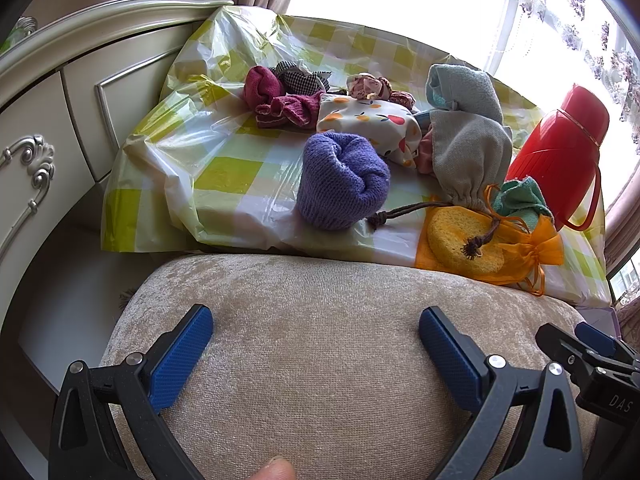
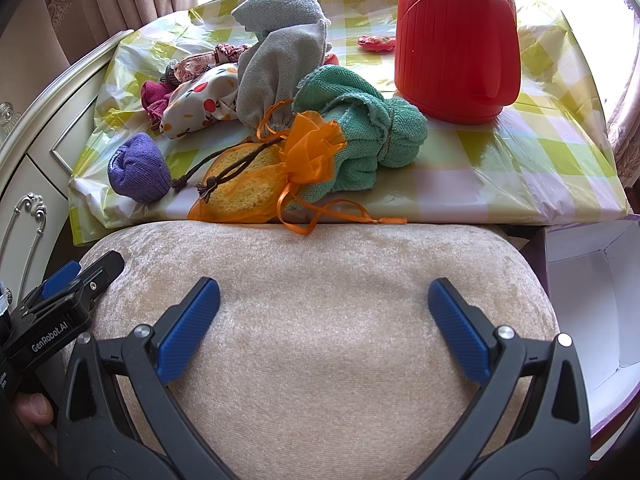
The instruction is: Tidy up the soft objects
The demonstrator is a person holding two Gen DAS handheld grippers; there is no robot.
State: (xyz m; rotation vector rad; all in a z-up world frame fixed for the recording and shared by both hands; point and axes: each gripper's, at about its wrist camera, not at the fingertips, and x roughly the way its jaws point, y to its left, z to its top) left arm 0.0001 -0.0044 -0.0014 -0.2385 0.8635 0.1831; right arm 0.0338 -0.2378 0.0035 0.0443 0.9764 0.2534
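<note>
Soft things lie on a table with a yellow-checked plastic cover [image 1: 224, 168] [image 2: 520, 168]. A rolled purple knit sock [image 1: 340, 180] [image 2: 138, 170] is nearest on the left. Beside it sit a grey drawstring pouch [image 1: 468, 152] [image 2: 276, 76], an orange mesh bag holding a yellow sponge [image 1: 480, 240] [image 2: 256, 184], a green towel bundle [image 2: 360, 136] [image 1: 520, 200], a fruit-print cloth [image 1: 372, 124] [image 2: 200, 100] and maroon socks [image 1: 276, 100] [image 2: 154, 100]. My left gripper [image 1: 316, 344] and right gripper [image 2: 324, 316] are both open and empty over a beige cushion, short of the table.
A red thermos jug [image 1: 560, 152] [image 2: 456, 40] stands at the table's right back. The beige cushioned seat [image 1: 320, 360] [image 2: 320, 320] lies below both grippers. A cream cabinet with silver trim [image 1: 60, 112] is on the left. A white open box [image 2: 592, 300] sits right of the seat.
</note>
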